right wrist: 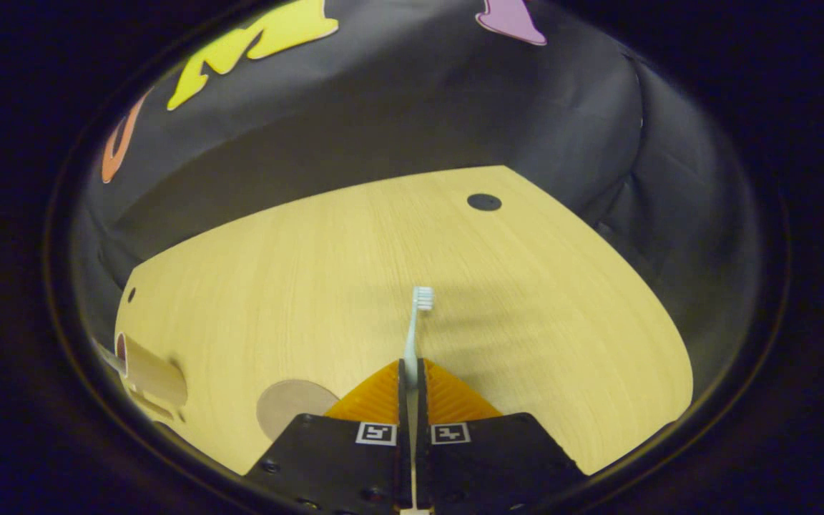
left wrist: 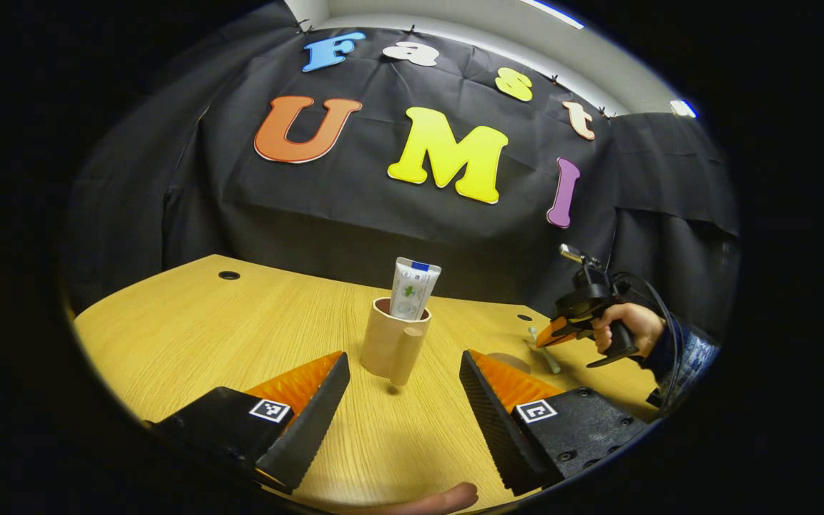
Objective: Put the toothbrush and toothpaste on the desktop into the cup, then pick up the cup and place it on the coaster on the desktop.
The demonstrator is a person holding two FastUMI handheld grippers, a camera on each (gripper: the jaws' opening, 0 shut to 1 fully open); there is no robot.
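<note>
Cup [left wrist: 392,343] is standing upright on the desk [left wrist: 190,336] with the toothpaste [left wrist: 412,287] sticking up out of it, and the left gripper [left wrist: 405,400] is sitting in front of it, fingers spread wide. The coaster [right wrist: 292,406] is lying bare to the cup's right. The right gripper [right wrist: 410,375] is clamping the toothbrush [right wrist: 415,322] by its handle, head pointing forward; risk, I'd say, is the long brush clipping the tube or rim on entry and tipping the cup.

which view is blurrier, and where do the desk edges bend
Right gripper view is softer: the toothbrush head and desk grain smear. Left gripper view is sharper on the cup, and its desk edges curve towards the rim.
</note>
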